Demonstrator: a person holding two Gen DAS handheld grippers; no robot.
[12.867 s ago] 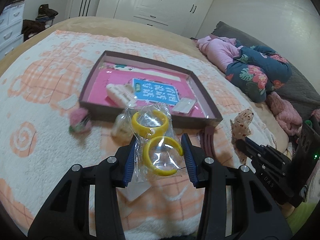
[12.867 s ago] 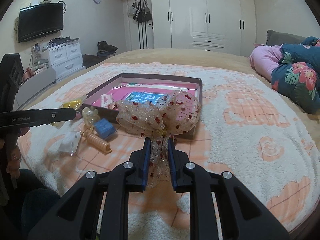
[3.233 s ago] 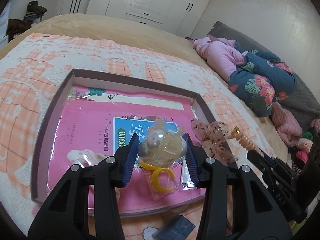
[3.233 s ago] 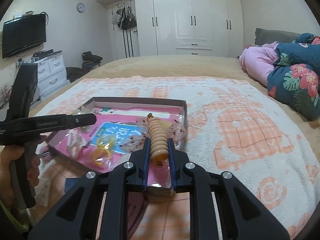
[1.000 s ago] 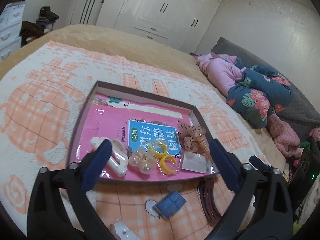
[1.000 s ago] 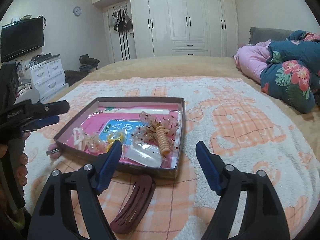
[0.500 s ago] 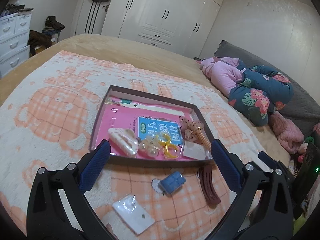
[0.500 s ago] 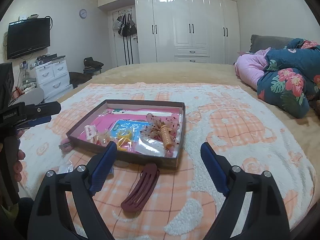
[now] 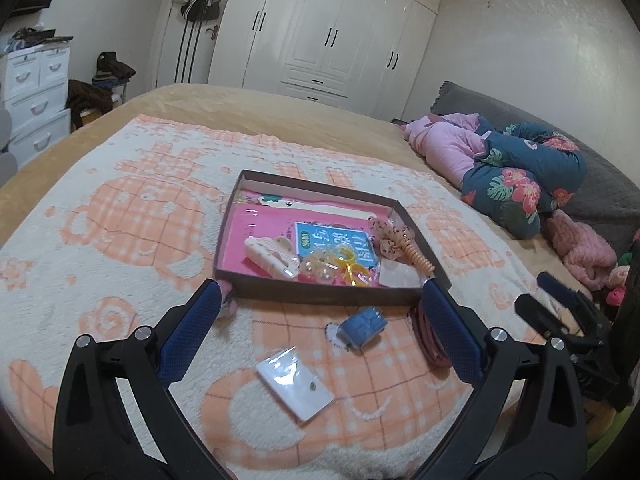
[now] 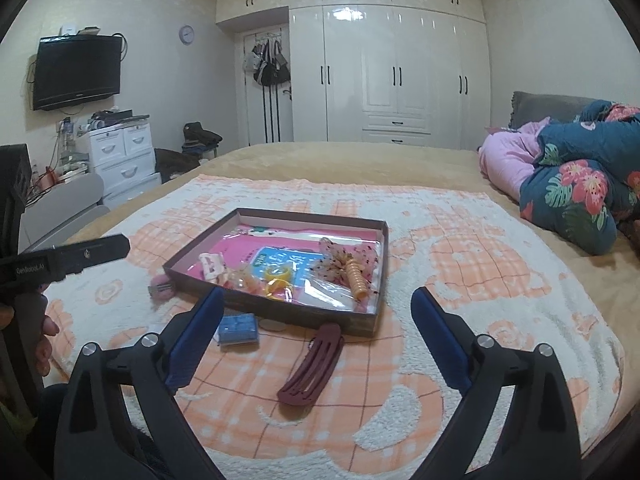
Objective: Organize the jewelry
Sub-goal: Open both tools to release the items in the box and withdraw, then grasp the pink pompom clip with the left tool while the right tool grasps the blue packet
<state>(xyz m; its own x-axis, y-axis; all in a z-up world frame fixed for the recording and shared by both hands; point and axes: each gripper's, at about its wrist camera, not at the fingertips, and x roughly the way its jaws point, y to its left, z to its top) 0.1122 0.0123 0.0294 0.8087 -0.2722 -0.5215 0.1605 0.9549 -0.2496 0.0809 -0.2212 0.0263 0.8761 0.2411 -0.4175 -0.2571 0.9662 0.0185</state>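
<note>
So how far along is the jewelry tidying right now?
Done: bow, spiral tie and yellow rings lie in the box. In hand: nothing, left gripper and right gripper open. Left: maroon clip, blue item, white card.

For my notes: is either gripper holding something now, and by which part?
Nothing is held. The left gripper and right gripper are both open and empty.

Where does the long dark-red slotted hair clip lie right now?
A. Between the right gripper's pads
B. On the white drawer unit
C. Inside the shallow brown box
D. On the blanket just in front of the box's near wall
D: the long dark-red slotted hair clip lies flat on the peach-and-white blanket, outside the shallow brown box, near its front wall.
</note>
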